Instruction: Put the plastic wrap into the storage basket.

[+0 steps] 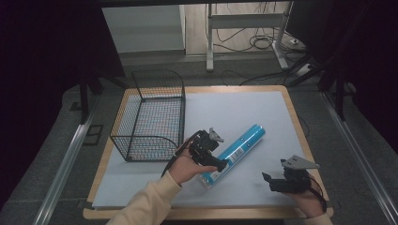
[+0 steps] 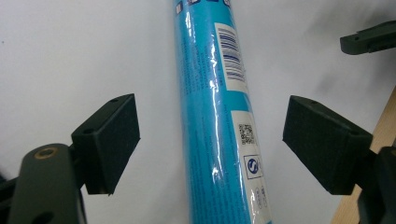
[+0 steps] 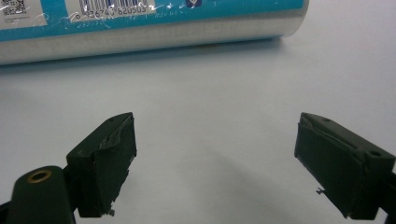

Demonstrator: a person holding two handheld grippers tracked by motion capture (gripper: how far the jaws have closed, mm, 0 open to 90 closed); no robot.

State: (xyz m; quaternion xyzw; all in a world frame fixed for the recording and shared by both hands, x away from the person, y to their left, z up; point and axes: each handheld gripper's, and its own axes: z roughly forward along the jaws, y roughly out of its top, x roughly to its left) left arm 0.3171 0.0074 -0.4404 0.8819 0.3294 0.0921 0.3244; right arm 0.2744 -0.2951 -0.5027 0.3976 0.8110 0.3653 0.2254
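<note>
So rn I've got the left gripper [image 1: 224,164] straddling the long blue plastic-wrapped tube w/ the white barcode label [image 1: 233,153], which lies flat on the pale grey mat [image 1: 244,110], diagonal, low end near the front edge of the tabletop and far end pointing toward the back right corner. In the left gripper view the tube [image 2: 217,116] runs straight up between the jaws, which are spread wide w/ clear gap on both sides, so the pads aren't pressing on it, nothing pinched yet. The right gripper [image 1: 268,180] sits near the front right corner, apart from the tube; in the right gripper view its jaws are spread too w/ only bare mat between them, tube [image 3: 149,28] lying crosswise beyond the tips. Black wire mesh basket [image 1: 149,117] stands at the left side of the tabletop, open top, looks like nothing in it afaict. My read: this is the pre-grasp step, lining up on the tube. Next I'd prob need to squeeze the left jaws shut around the middle-ish of the tube, check it doesn't roll or slip in that glossy wrap, then lift and carry it toward the basket.
</note>
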